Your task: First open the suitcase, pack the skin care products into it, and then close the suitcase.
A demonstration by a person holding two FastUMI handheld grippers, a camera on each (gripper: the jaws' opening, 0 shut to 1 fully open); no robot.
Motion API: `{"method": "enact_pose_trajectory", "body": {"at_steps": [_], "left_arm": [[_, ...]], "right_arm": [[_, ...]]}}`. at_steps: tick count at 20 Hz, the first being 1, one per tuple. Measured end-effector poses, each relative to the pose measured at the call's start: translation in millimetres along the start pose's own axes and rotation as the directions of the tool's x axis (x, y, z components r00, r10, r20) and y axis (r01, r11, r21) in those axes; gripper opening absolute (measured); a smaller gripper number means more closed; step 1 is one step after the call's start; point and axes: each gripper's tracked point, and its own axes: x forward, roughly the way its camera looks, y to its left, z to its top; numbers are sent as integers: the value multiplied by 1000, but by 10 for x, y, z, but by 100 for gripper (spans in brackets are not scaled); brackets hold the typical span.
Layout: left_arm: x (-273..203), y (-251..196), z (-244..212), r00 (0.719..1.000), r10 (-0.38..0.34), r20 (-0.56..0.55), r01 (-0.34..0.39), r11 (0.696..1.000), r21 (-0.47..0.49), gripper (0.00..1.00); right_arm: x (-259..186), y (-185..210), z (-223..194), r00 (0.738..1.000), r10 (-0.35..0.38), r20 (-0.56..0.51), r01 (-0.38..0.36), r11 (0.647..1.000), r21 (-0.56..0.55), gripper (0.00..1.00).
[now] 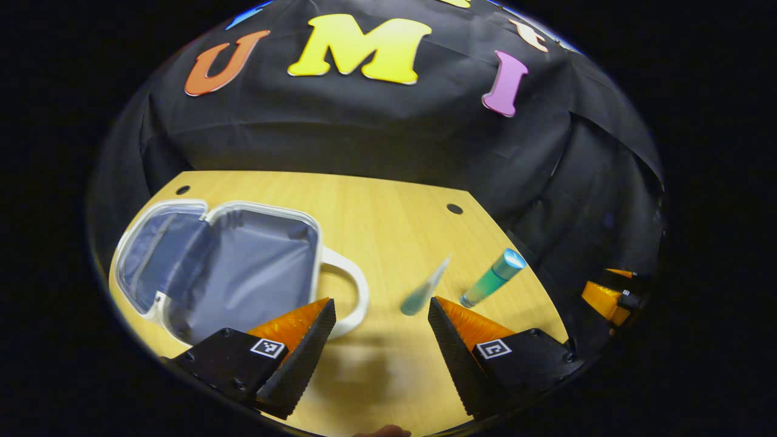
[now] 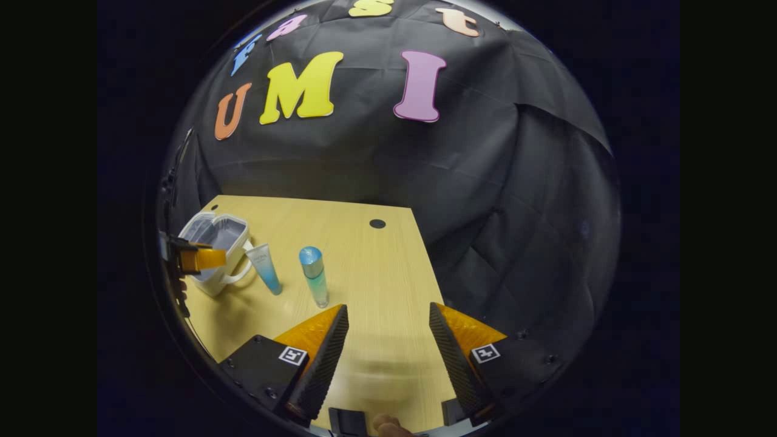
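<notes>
1. The left gripper (image 1: 381,315) hangs over the desk (image 1: 388,218) with its jaws spread wide and nothing between them.
2. Just ahead of it, to the right of the suitcase (image 1: 243,267), lies the tube (image 1: 425,286), blurred in the left gripper view; its long axis runs away from the gripper, tilted a little to the right.
3. The bottle (image 1: 493,277) lies beyond the tube, farther from the suitcase, its long axis much the same way.
4. The suitcase lies open to the left, grey lining up, handle (image 1: 352,291) towards the tube.
5. The right gripper (image 2: 388,328) is also wide open and empty, well back from the suitcase; the bottle (image 2: 314,273) is its nearest item.
6. Judgement: the left gripper is nearer the tube and suits the next pick.
</notes>
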Motion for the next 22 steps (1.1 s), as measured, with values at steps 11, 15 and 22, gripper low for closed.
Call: {"method": "enact_pose_trajectory", "body": {"at_steps": [11,15,22], "left_arm": [[1091,-257,-169,999,30,42,-32,998,54,94],[1297,-179,-195,996,74,43,-78,993,92,84],[1396,-207,-290,999,47,5,-48,988,146,63]], "right_arm": [[266,-146,-304,996,30,-80,-39,994,-106,80],[352,75,-254,993,97,-65,-102,990,-94,79],[439,247,-252,992,104,-72,-112,986,-121,79]]}}
